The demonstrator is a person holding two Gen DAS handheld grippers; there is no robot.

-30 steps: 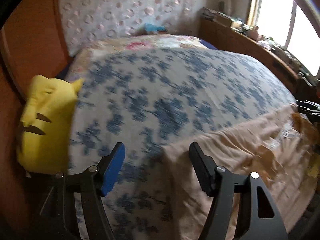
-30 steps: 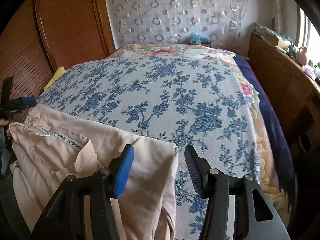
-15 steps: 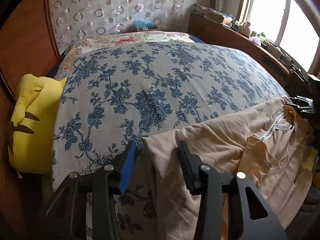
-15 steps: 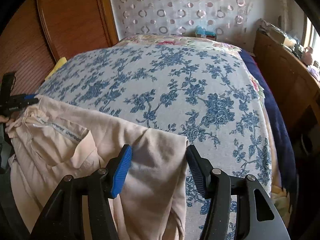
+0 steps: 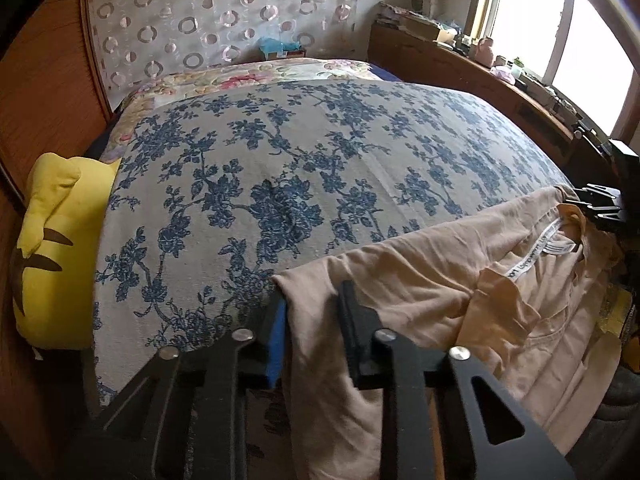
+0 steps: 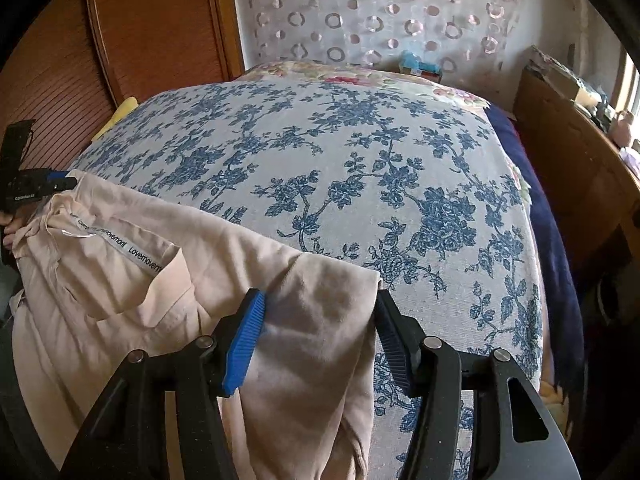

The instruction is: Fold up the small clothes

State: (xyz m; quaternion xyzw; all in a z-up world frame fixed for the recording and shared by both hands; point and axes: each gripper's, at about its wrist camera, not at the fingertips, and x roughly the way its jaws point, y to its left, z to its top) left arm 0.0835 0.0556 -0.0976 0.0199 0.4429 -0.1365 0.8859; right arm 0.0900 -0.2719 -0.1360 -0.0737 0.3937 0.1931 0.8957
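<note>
The bed [image 5: 280,168] with its blue-flowered cover fills both views, and the garment [image 5: 420,292], a beige top, hangs over its near edge, the upper hem on the cover and the rest dropping down the side. A second ago the left view showed the cloth beside wide-open jaws; now the left tongs [image 5: 312,320] have just been closing, and their jaws pinch the garment's left corner. The right tongs [image 6: 318,328] have narrowed only a little: their jaws stand apart astride the right corner, the pads near the cloth or brushing it, with no squeeze that I can see. So one corner looks secured and the other merely framed. Once the right side clamps, the garment could be lifted and spread flat for folding.
</note>
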